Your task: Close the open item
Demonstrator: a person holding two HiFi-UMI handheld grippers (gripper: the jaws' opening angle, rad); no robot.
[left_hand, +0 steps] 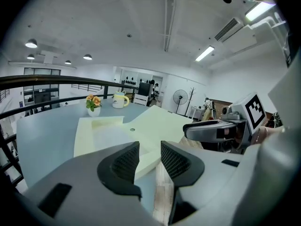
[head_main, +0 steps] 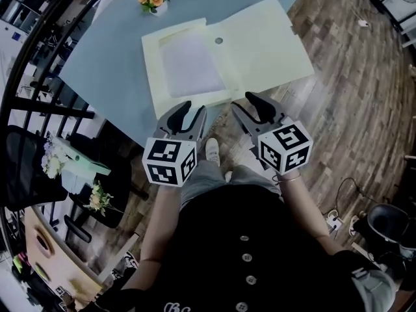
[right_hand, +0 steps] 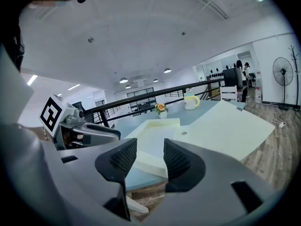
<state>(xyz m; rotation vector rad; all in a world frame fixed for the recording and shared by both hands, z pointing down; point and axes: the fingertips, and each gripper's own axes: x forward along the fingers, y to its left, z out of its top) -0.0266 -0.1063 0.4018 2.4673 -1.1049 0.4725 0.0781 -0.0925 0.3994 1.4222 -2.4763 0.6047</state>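
Note:
A pale yellow flat box lies open on the blue-grey table (head_main: 110, 51). Its shallow tray (head_main: 188, 67) is on the left and its lid (head_main: 266, 44) is folded flat out to the right, overhanging the table's edge. My left gripper (head_main: 194, 112) hovers just off the table's near edge, in front of the tray's near rim, open with nothing between its jaws. My right gripper (head_main: 244, 104) hangs beside it near the lid's near corner, also open and empty. The tray (left_hand: 108, 133) and lid (left_hand: 162, 121) lie ahead of the left gripper (left_hand: 150, 149). Beyond the right gripper (right_hand: 150, 147) lies the tray (right_hand: 155, 131).
A small pot of orange flowers (head_main: 154, 0) stands at the table's far side, with a white and yellow mug (left_hand: 120, 100) near it. A dark railing (left_hand: 47, 81) runs along the left. Wooden floor (head_main: 364, 96) lies right of the table. A standing fan (right_hand: 282, 69) is far off.

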